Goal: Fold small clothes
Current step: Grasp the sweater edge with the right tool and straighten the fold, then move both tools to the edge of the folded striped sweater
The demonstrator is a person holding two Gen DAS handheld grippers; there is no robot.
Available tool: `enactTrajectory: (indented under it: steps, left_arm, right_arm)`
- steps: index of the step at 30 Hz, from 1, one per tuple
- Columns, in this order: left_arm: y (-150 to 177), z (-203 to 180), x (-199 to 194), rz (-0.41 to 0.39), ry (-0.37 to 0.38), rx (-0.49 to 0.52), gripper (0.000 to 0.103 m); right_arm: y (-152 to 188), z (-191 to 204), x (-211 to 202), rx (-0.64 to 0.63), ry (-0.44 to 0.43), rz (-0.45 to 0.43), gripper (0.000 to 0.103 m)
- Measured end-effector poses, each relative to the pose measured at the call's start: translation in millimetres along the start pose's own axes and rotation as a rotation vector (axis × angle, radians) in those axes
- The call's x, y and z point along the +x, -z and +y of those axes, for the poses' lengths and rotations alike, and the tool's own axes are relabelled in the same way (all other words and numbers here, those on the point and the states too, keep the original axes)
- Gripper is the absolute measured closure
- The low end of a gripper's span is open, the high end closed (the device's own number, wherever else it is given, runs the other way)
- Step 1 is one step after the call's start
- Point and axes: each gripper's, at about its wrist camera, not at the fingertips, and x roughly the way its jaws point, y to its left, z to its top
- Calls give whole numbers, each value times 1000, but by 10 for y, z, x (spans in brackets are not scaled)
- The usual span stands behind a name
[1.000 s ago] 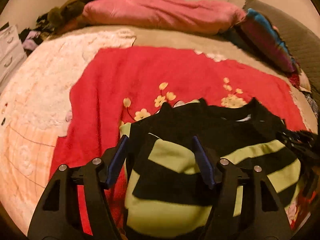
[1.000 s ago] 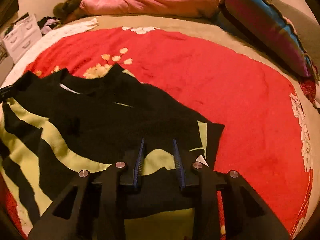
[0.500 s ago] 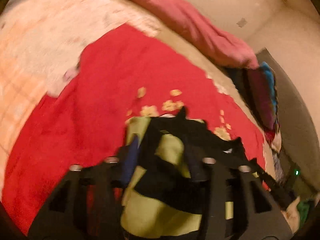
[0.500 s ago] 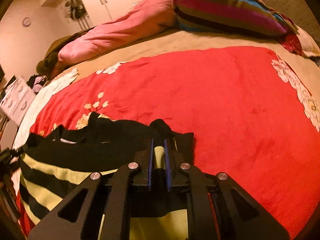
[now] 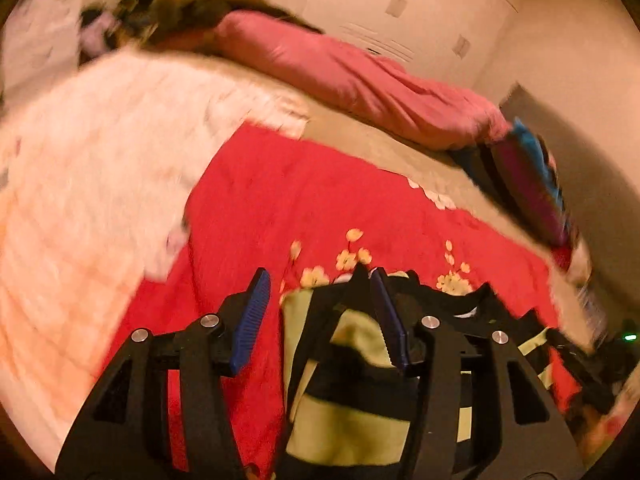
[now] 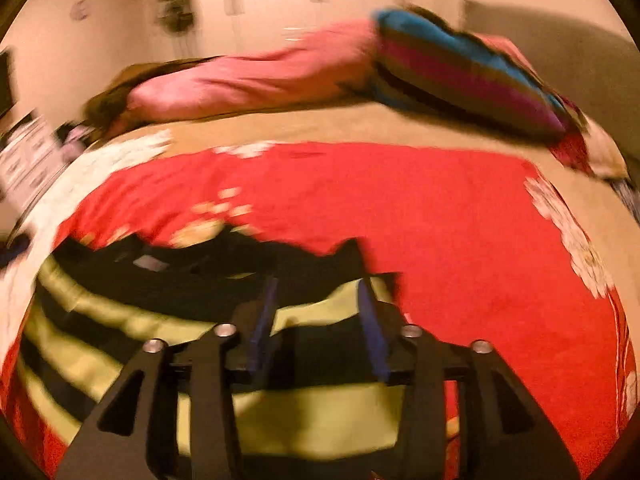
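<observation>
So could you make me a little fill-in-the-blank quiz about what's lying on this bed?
1. The striped top has bands of black and ____.
2. It lies on a ____ blanket printed with flowers.
3. At the far edge of the bed, beside the striped pillow, lies a long ____ pillow.
4. Between the fingers of the right gripper the cloth is not pinched: its jaws are ____.

Missing words: yellow-green; red; pink; opening
</observation>
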Motion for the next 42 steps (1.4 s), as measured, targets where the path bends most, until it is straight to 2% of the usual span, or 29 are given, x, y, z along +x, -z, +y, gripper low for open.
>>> enactTrajectory:
  steps: [3,6,7,8,9,13,14,15,17,19,23,24,27,29,31,33,34,36,37,39,42]
  left_arm:
    - [-107,-234,143,55,-41,118,60]
    - [-119,-358,497,195,-76,171,61]
    - [-93,-337,618,228,-91,167,65]
    - [-67,-304,652,237,-85,155,88]
    - [-54,-232,689,247,-37,106,100]
    - [-28,55,639,189,21,-74,100]
    - [-8,107,641,177,12,-98,98]
    - [13,169,639,157,-7,-117,85]
    - [44,254,610,139,-25,-150,68]
    - [58,331,520,117,21,-200,68]
    - [134,328,156,46,20,-190,67]
    - [197,298,40,37,16,-171,63]
    - [421,219,-166,31,-27,-143,52]
    - [566,158,-234,41,-39,-129,50]
    - [704,17,-235,85,-69,-52,46]
    - [861,-125,-185,138,-157,68,46]
    - [938,-134,-133,165,-183,92,46]
    - [1045,-85,-31,211,-201,94,43]
    - [1078,-27,19,228,-189,74,43]
    - [1074,32,11,225,-176,45,39]
    - [1083,38,-75,218,-177,39,39]
  right_arm:
    - [142,363,-75,-114,-53,7,57]
    - [269,562,-43,-147,-73,49,53]
    - [285,583,-24,-143,-74,60,53]
    - [315,576,12,-132,-66,80,53]
    - [336,542,55,-115,-48,102,51]
    - [385,411,209,-62,-44,156,51]
    - [391,409,238,-63,-43,160,51]
    - [402,424,251,-66,-37,160,50]
    - [446,441,252,-63,-31,162,50]
    - [460,438,266,-61,-32,160,50]
    - [450,407,223,-43,-51,154,50]
    - [429,392,201,-29,-62,146,50]
    - [385,316,16,11,-73,84,41]
    - [359,239,-100,37,-70,52,41]
    - [352,164,-142,57,-45,49,39]
    - [375,20,-112,82,23,89,39]
    - [393,-41,-80,95,34,107,39]
    - [457,-160,24,120,69,177,39]
    - [487,-209,52,142,54,195,39]
    - [490,-217,14,152,47,183,39]
    - [471,-188,-94,153,36,163,37]
